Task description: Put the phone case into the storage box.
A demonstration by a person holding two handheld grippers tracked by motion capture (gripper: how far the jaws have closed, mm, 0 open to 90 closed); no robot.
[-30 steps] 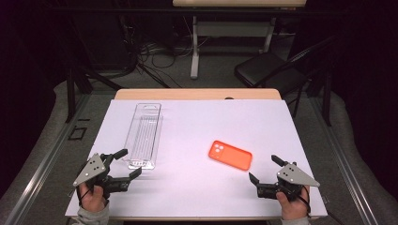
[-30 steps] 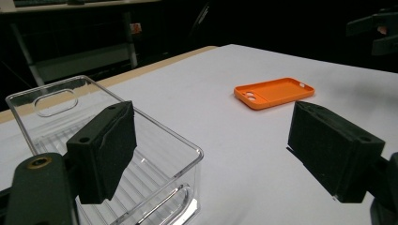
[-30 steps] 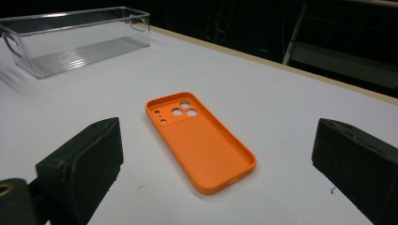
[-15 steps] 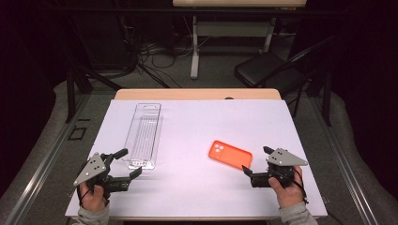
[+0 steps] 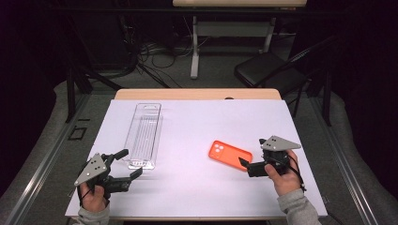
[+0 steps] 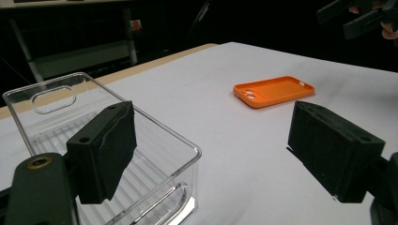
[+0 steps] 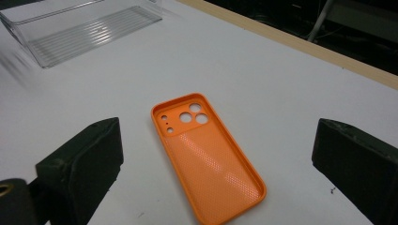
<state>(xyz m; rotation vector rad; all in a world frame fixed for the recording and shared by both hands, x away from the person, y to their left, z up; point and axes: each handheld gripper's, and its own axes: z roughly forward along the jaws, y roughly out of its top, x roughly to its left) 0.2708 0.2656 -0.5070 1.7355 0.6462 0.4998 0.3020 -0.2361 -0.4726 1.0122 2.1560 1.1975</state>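
Just ahead of right gripper point(image 7: 211, 178) spread fingers point(image 7: 82, 161): orange phone case point(image 7: 209, 157), untouched.

Orange phone case point(image 7: 209, 159), clear ribbed tray point(image 5: 143, 136), white table cover point(image 5: 197, 187), black tool pads point(image 7: 80, 164).

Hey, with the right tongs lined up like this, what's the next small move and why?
Probably ease the right tongs forward and down around the orange phone case: their jaws stand open, the case lies flat between them, untouched.
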